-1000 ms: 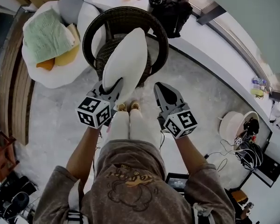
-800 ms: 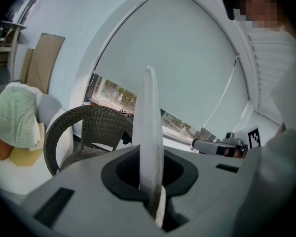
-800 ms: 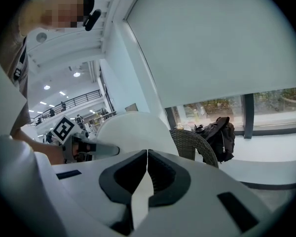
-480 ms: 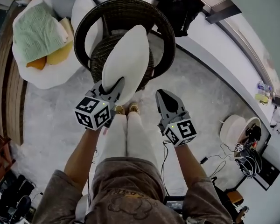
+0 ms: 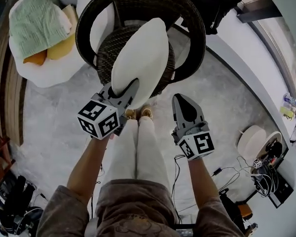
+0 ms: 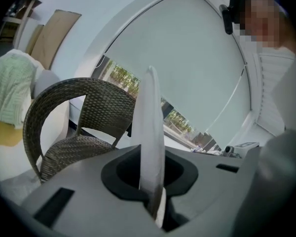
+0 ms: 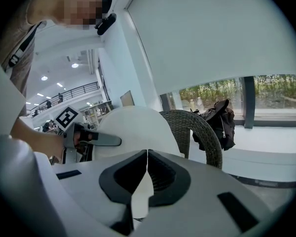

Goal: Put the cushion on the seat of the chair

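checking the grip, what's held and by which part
The left gripper pinches the white cushion by its edge nearest the person. The right gripper is shut and empty.

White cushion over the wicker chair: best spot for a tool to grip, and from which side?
Its thin near edge, from the person's side. The cushion is flat and tapers to a narrow rim that fits between jaws; the plump middle likely wouldn't. The left tool pinches there, and the chair back blocks the far side.
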